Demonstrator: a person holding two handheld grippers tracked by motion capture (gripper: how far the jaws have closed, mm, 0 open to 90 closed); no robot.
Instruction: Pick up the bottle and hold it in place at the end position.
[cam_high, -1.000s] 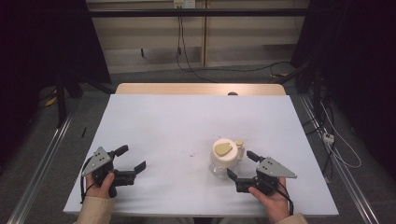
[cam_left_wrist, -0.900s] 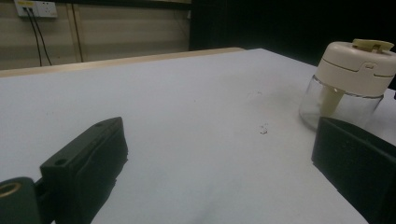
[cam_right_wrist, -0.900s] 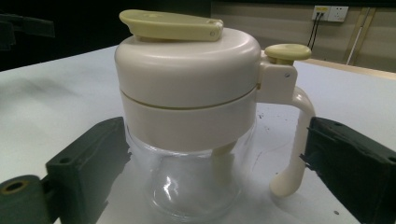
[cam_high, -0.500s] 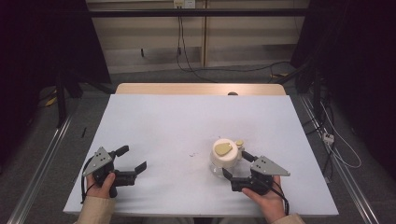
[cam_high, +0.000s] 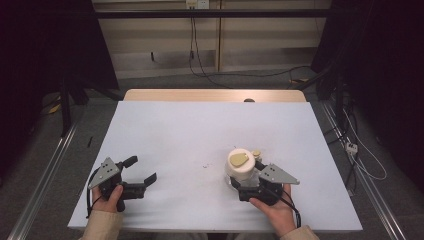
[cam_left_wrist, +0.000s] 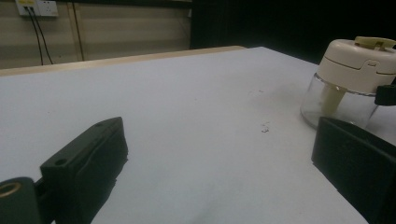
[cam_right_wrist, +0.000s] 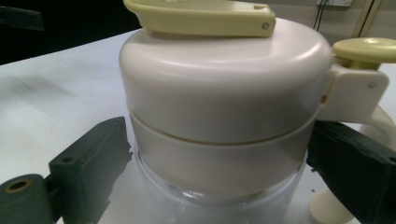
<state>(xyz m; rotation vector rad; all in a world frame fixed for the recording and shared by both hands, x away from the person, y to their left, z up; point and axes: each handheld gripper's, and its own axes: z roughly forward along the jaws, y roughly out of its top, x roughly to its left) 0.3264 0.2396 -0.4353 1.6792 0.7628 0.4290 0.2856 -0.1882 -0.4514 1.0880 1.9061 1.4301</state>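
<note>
The jar (cam_high: 243, 164), a clear glass pot under a cream lid with a yellowish flip tab, stands at the near right of the table (cam_high: 200, 130). The right gripper (cam_high: 239, 186) has its jaws spread on either side of the jar's glass base; in the right gripper view they look just beside the glass, and I cannot tell whether they touch it. So the grasp seems set up but not closed; squeezing and lifting are left. The left gripper (cam_high: 142, 170) rests at the near left, jaws spread and empty, well apart from the jar. The tabletop is pale and bare except for a few dark specks (cam_high: 206, 165). Beyond it, cables (cam_high: 200, 55) hang down a beige wall in a dim room.
</note>
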